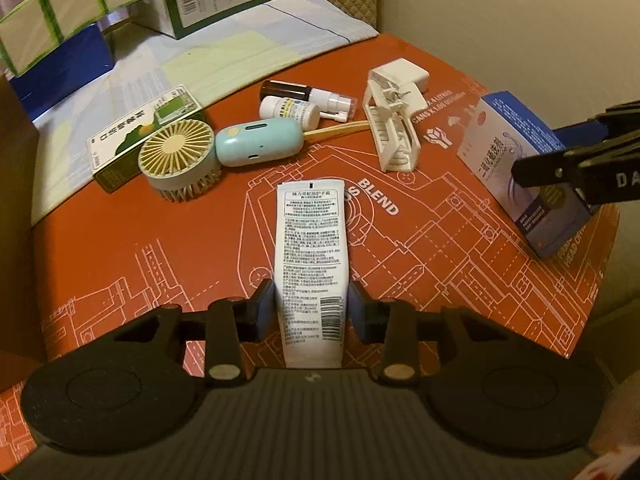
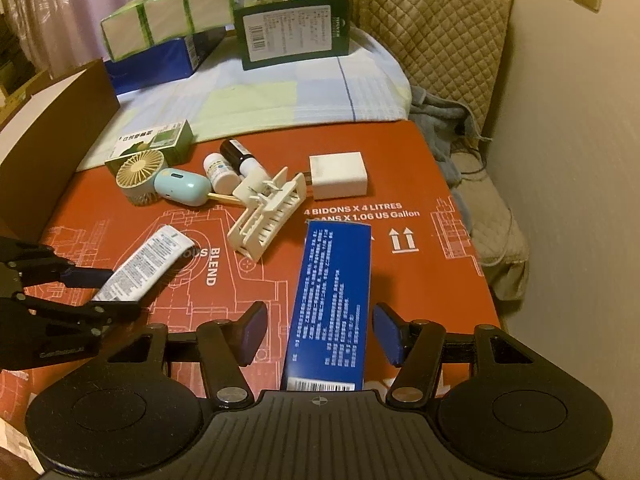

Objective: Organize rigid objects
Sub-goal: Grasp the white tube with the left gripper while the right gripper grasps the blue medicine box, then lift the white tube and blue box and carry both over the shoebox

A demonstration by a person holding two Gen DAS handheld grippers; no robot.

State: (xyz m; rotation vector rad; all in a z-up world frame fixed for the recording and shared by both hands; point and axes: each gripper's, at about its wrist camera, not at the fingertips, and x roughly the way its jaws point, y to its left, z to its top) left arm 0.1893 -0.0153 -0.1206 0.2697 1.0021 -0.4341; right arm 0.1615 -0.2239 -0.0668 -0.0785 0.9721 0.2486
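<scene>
Orange cardboard [image 1: 460,248] printed with white line drawings covers your work surface, with a bed behind it. Your left gripper [image 1: 312,308] is clenched on a white tube [image 1: 310,264]: both blue pads press its lower sides, and the tube points toward 12 o'clock in the left wrist view. Your right gripper [image 2: 320,334] straddles a blue box [image 2: 332,300], but its pads stand clear of the box on both sides, so the fingers are released around it; the box lies lengthwise toward 12 o'clock.

Further out, at 12 o'clock from the right gripper, a white plastic clip [image 2: 266,212] lies tilted, with a white charger block [image 2: 340,174] just behind it. Toward 11 o'clock sit a small white bottle [image 2: 220,172] and a dark bottle [image 2: 240,156] side by side, then a teal capsule-shaped device [image 2: 182,188], a round yellow fan [image 2: 138,178] and a green carton [image 2: 160,142] touching the fan.

Farthest away, larger green boxes [image 2: 292,32] rest on the bed.
</scene>
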